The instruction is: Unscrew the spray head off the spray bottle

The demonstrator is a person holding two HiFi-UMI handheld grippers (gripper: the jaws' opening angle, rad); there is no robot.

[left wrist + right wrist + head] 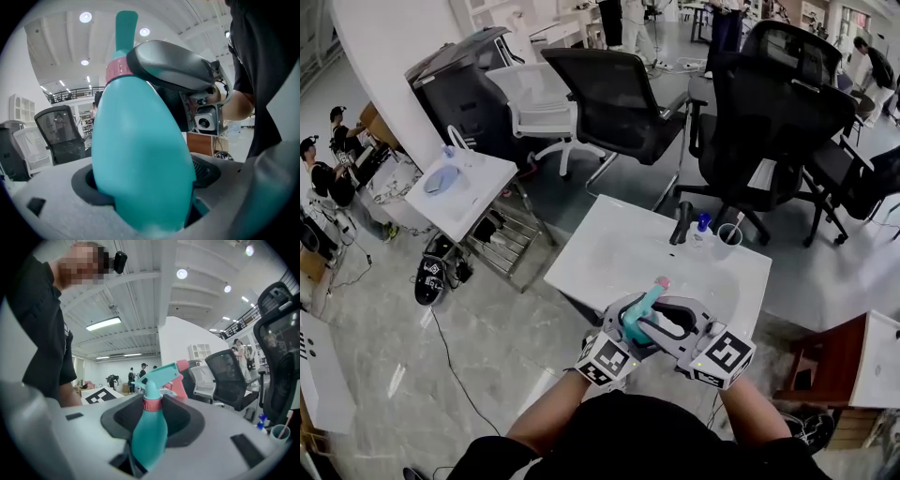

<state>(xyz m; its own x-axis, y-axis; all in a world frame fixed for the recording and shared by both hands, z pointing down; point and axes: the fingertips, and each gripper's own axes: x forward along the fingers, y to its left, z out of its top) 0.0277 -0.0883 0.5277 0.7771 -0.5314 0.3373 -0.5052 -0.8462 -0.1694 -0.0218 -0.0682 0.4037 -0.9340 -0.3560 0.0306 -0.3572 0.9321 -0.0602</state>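
Observation:
I hold a teal spray bottle (639, 317) in the air close to my body, above the near edge of the white table (609, 253). My left gripper (628, 323) is shut on the bottle's body, which fills the left gripper view (140, 154). From the other side my right gripper (664, 314) closes round the neck at the pink collar (152, 404); its grey jaw lies against the collar (117, 70). Beyond the right gripper (152, 420) the teal spray head (161, 373) with its pink trigger sticks out, still on the bottle.
At the table's far edge stand a black object (682, 223), a small blue-capped bottle (703, 223) and a cup (729, 234). Black office chairs (778, 112) ring the table's far side. A small white table (464, 192) is at left, a wooden cabinet (844, 366) at right.

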